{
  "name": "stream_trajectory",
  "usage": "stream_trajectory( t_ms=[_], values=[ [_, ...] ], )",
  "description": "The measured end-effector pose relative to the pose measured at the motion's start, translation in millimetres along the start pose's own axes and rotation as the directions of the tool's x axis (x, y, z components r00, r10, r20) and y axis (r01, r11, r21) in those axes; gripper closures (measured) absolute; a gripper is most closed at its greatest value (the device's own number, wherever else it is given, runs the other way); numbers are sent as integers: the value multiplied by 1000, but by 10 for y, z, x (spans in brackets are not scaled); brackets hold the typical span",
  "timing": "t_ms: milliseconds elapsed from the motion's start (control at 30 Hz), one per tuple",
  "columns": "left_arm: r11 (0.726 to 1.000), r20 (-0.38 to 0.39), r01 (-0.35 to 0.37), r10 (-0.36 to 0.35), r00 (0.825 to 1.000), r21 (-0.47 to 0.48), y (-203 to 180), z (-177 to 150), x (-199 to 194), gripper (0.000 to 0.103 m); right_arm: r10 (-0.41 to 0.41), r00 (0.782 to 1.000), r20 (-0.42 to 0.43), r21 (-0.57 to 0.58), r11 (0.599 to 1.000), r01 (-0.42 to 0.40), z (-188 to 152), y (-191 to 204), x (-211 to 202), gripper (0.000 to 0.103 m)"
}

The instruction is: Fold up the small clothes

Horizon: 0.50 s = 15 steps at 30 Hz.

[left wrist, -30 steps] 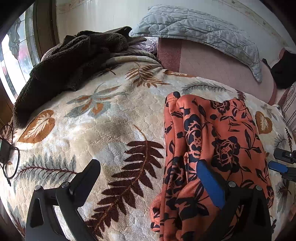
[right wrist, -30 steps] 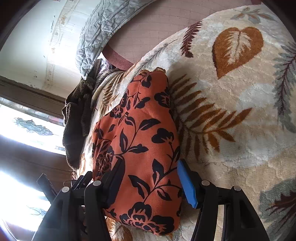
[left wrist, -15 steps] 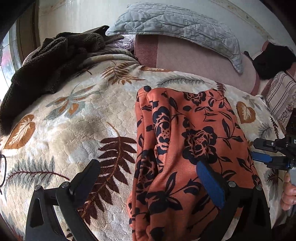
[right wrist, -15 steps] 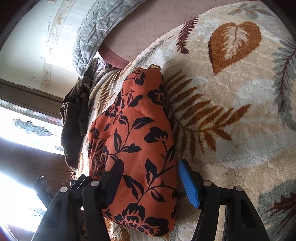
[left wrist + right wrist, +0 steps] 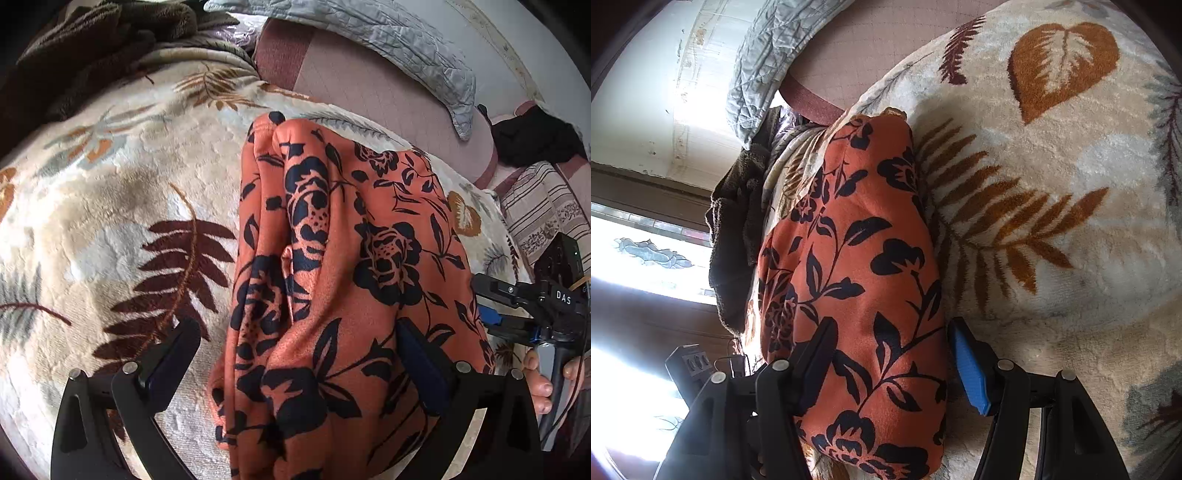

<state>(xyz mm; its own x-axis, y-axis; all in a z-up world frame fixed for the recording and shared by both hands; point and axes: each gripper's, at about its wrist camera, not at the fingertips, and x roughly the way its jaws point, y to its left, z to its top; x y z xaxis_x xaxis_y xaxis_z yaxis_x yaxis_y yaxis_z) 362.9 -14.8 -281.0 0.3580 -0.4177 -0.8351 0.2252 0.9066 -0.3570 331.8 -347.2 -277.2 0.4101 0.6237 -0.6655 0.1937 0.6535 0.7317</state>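
On bed, centre: orange garment (image 5: 343, 280) w/ black floral print, folded into a long strip, lying on leaf-print blanket (image 5: 122, 206); its left edge shows several stacked folds. Left gripper (image 5: 295, 354): jaws spread wide, straddling near end of garment — left finger over bare blanket, right finger (blue pad) resting on or just above the cloth; nothing pinched. Right gripper (image 5: 890, 354): jaws also wide apart, w/ the garment's (image 5: 857, 280) near end lying between them; blue pad (image 5: 969, 373) sits just beside cloth's right edge, dark finger at its left side; contact can't be judged, but no clamping visible. Right gripper also appears at right edge of left-wrist view (image 5: 491, 306), held by a hand (image 5: 546, 380), near garment's right edge. Background: brown fleece (image 5: 85, 48) heaped at far left of bed; grey quilt (image 5: 354, 33) along far side by wall; striped cloth (image 5: 543, 206) at far right; window (image 5: 635, 258) bright, left of right-wrist view.
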Motion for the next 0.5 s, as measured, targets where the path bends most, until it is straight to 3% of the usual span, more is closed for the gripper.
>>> stream_trajectory(
  t_ms=[100,267,367,500],
  values=[
    [992,-40,105,-108,993,-74,82,-17,57,0,1,1000,-3,-3,1000,-1,-5,-6,27,37],
    [972,-28,175,-182,983,-156,185,-13,53,0,19,1000,-19,19,1000,-18,-18,-67,117,33],
    [962,-18,200,-206,978,-184,230,-1,61,2,46,999,-5,19,999,-46,-16,-74,168,31],
    [964,-10,191,-197,980,-186,241,18,85,14,107,994,19,27,994,-107,-22,-95,221,27]
  ],
)
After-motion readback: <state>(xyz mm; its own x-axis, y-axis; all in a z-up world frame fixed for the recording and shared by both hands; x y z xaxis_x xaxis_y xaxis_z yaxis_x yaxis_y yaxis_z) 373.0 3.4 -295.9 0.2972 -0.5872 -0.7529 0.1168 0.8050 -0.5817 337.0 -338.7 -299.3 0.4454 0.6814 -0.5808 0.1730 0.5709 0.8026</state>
